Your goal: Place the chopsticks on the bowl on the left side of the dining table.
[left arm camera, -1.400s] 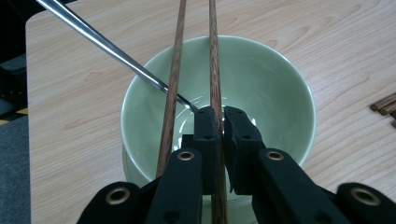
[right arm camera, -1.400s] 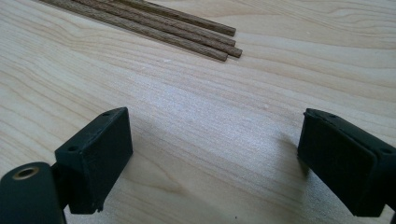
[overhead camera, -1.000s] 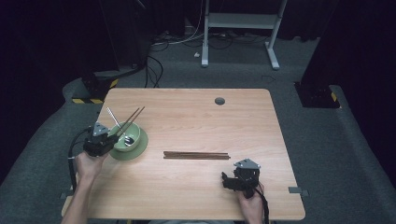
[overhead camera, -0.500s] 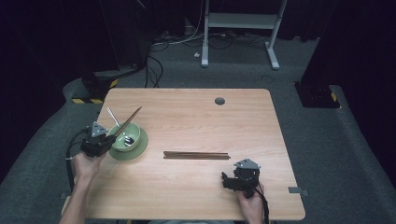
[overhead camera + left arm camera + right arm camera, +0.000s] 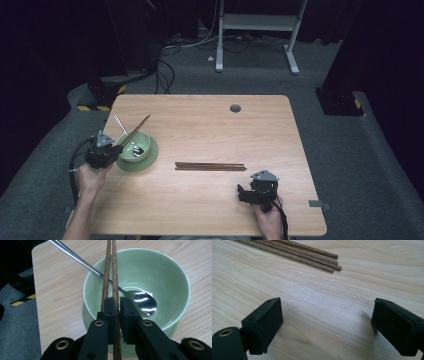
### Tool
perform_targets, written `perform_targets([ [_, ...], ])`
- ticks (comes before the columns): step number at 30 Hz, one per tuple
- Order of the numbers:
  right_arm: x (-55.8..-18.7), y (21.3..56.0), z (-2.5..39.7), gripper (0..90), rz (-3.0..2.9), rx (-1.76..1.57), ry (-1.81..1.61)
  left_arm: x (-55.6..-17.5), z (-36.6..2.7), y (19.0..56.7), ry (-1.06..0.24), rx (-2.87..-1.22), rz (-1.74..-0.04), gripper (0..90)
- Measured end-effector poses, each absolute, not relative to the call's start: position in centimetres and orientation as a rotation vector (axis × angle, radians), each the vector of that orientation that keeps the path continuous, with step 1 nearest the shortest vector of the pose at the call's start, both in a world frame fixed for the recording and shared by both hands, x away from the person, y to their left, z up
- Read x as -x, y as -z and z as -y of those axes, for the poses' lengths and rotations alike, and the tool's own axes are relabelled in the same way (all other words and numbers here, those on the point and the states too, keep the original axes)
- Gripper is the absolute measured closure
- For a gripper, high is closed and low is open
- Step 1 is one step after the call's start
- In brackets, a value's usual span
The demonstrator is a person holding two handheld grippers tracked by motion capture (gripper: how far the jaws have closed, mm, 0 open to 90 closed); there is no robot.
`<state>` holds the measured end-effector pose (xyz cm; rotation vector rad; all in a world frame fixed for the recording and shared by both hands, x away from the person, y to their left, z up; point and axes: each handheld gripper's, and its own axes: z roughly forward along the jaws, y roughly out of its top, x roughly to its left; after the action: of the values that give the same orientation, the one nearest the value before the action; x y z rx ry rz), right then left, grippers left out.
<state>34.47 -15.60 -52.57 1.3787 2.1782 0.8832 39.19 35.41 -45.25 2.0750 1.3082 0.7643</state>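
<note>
Fingers (image 5: 111, 312) of the left gripper (image 5: 102, 155) clench two brown wooden chopsticks (image 5: 111, 270) above the pale green ceramic bowl (image 5: 160, 272), seemingly for placing inside; the right gripper (image 5: 325, 322) rests released on the counter (image 5: 210, 120).

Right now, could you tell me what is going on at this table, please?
A person is working with a gripper in each hand. The left gripper is shut on a pair of brown wooden chopsticks, held over the pale green ceramic bowl, which sits on a matching green saucer and has a shiny metal spoon in it. The right gripper rests open on the light wooden table, near more brown wooden chopsticks lying flat.
</note>
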Motion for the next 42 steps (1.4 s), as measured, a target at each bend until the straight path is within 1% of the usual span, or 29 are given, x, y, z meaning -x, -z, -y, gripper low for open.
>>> perform_targets([
  [18, -34.5, 52.6, 15.6, 9.7, -2.178, -1.379, -0.883, -39.1, -35.9, 45.2, -0.775, -2.071, -1.320, 81.9],
  [23, -34.5, 52.6, 15.6, 9.7, -2.178, -1.379, -0.883, -39.0, -36.0, 45.1, -0.772, -2.060, -1.315, 78.0],
  [34, -34.5, 52.6, 15.6, 9.7, -2.178, -1.379, -0.883, -39.1, -35.6, 44.4, -0.745, -1.999, -1.288, 72.3],
  [40, -34.5, 52.6, 15.6, 9.7, -2.178, -1.379, -0.884, -39.8, -35.1, 44.1, -0.731, -1.982, -1.305, 62.8],
  [42, -34.5, 52.6, 15.6, 9.7, -2.178, -1.379, -0.883, -40.1, -34.9, 44.0, -0.723, -1.970, -1.315, 61.6],
])
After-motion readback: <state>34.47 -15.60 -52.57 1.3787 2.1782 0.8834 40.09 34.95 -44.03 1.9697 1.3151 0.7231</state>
